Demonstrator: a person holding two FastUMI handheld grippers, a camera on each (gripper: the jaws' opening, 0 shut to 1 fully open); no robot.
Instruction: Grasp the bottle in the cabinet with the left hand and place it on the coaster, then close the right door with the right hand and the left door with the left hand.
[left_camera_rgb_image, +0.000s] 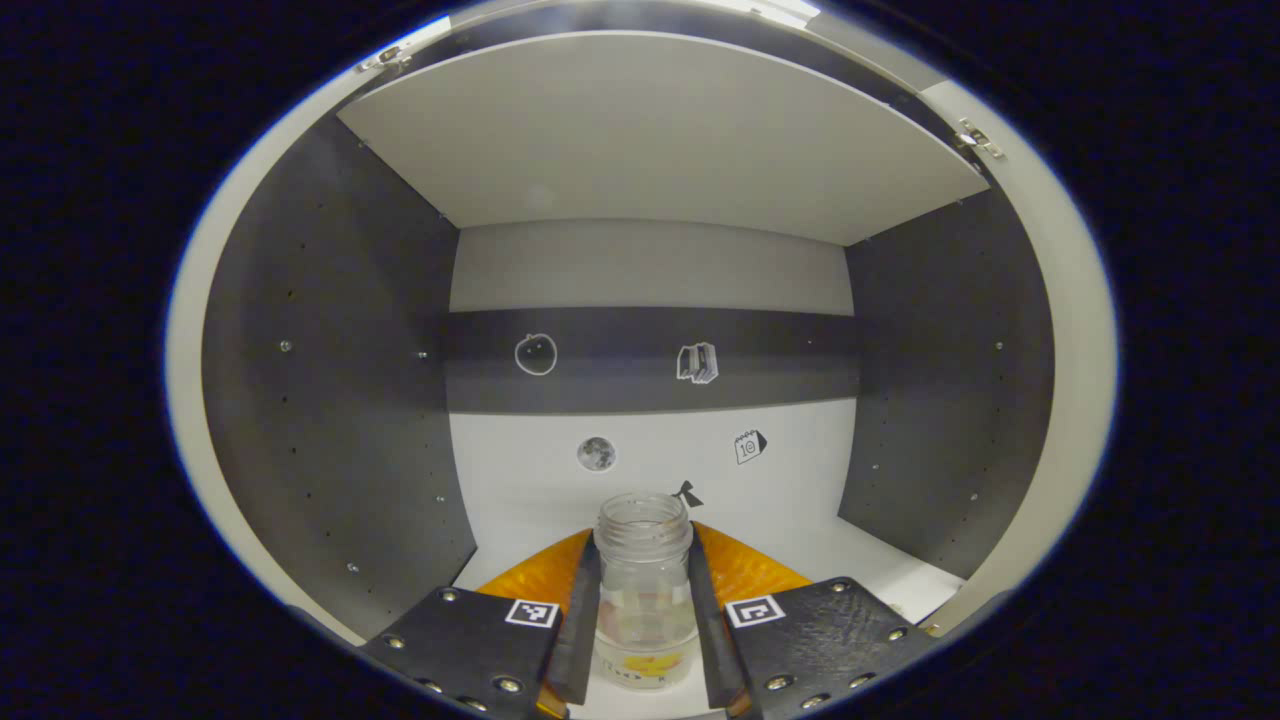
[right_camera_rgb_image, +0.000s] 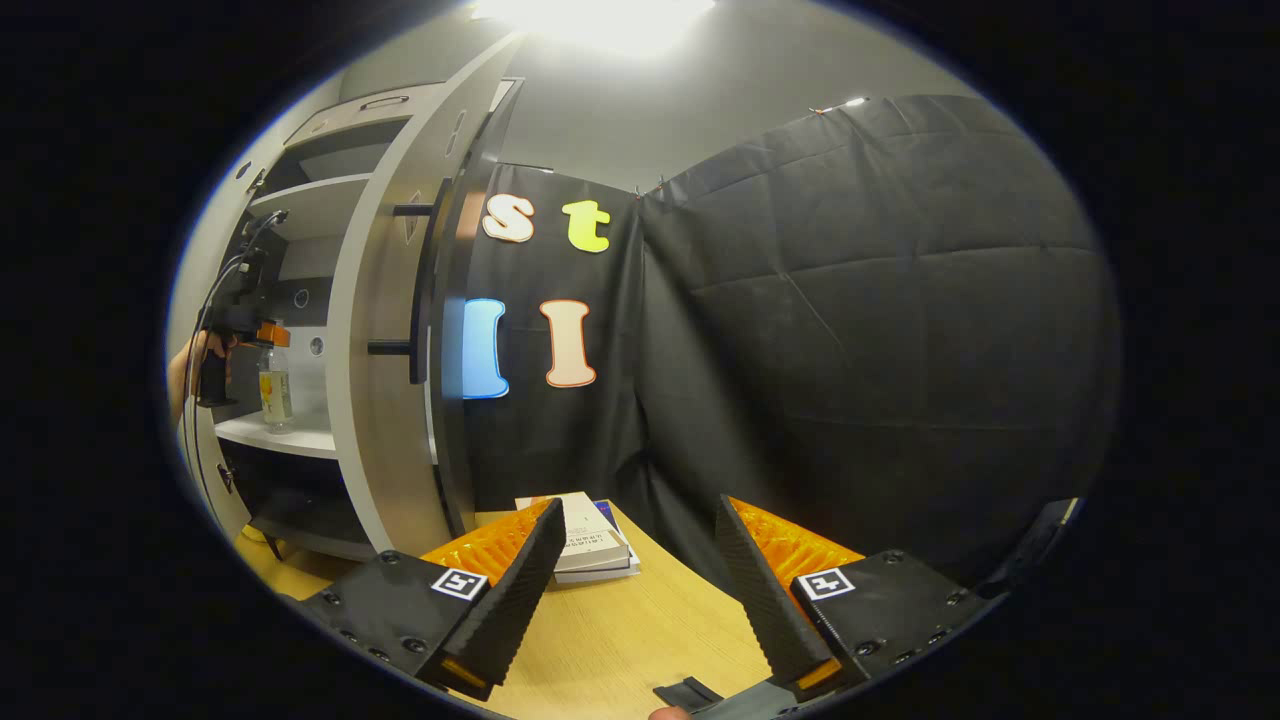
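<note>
Inside the cabinet (left_camera_rgb_image: 300, 400), the left gripper (left_camera_rgb_image: 645, 610) was narrowed around the bottle (left_camera_rgb_image: 645, 590), one finger pressed against each side of its clear body below the open neck. The bottle stood upright on the white shelf (left_camera_rgb_image: 860, 560), near the front edge, with small stickers (left_camera_rgb_image: 536, 354) on the cabinet's back wall beyond it. A second shelf board (left_camera_rgb_image: 650, 130) spanned the compartment overhead.

In the right gripper view, the right gripper (right_camera_rgb_image: 635, 590) was spread wide with nothing between its fingers, hanging above the wooden desk (right_camera_rgb_image: 610, 650). A stack of books (right_camera_rgb_image: 590, 545) lay on the desk just beyond its left finger, at the foot of the open right door (right_camera_rgb_image: 385, 330). At the far left of that view, a hand (right_camera_rgb_image: 190, 365) held the left gripper (right_camera_rgb_image: 262, 338) at the bottle (right_camera_rgb_image: 275, 390), which stood on the cabinet shelf (right_camera_rgb_image: 280, 432). The coaster could not be made out.
</note>
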